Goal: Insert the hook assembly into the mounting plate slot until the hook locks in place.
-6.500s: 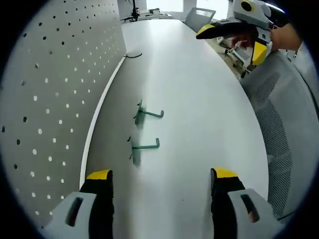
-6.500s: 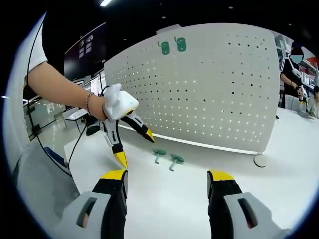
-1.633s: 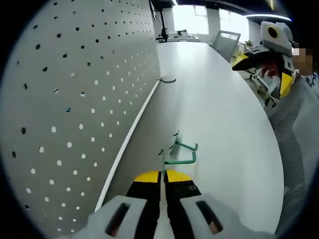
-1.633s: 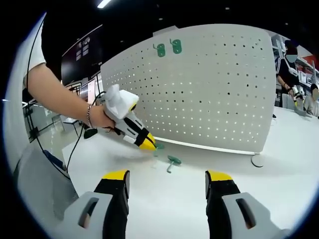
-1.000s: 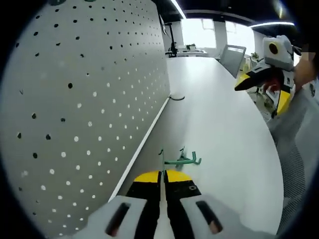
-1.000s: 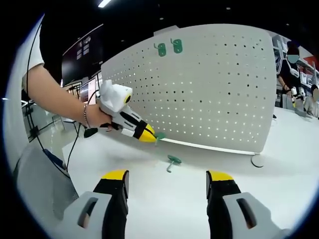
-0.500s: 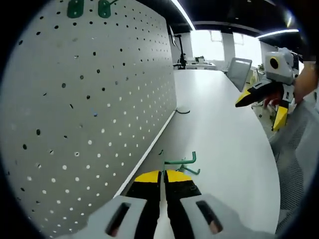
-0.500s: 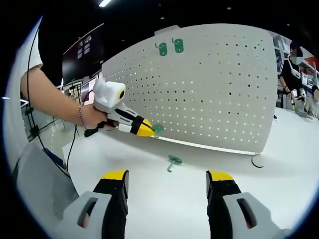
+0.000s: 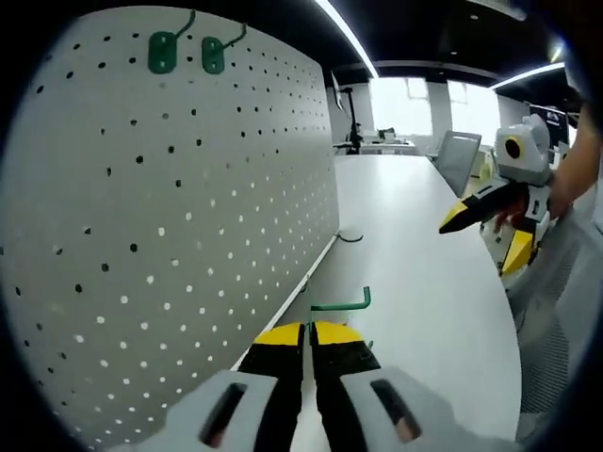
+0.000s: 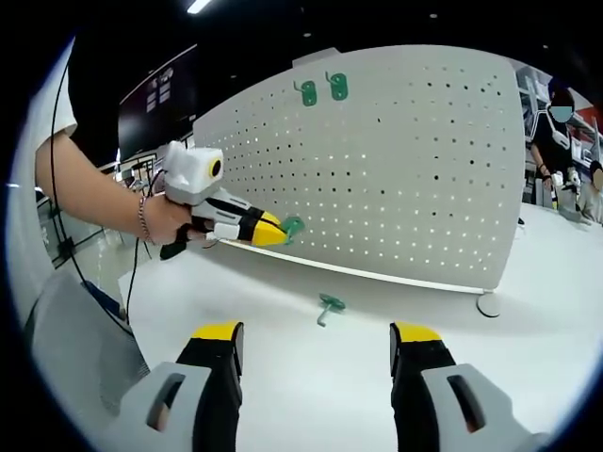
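My left gripper point(image 9: 308, 332) is shut on a green hook assembly point(image 9: 341, 302), lifted off the table and held close in front of the white pegboard point(image 9: 170, 235). In the right gripper view the left gripper point(image 10: 267, 231) carries that green hook point(image 10: 293, 226) beside the pegboard point(image 10: 405, 169). Two green hooks point(image 9: 187, 52) hang at the pegboard's top edge, also visible as hung hooks point(image 10: 322, 89). A second loose green hook point(image 10: 329, 305) lies on the table. My right gripper point(image 10: 311, 341) is open above the table, and shows as the right gripper point(image 9: 480, 212) at the right.
A long white table point(image 9: 415, 245) runs along the pegboard's foot. A round pegboard foot point(image 10: 487, 303) rests on the table at the right. A person's forearm point(image 10: 89, 188) holds the left gripper. Another person point(image 10: 556, 132) stands far right.
My left gripper closed on one green hook and raised it from the table up toward the pegboard face. The other hook stayed on the table; the right gripper barely moved.
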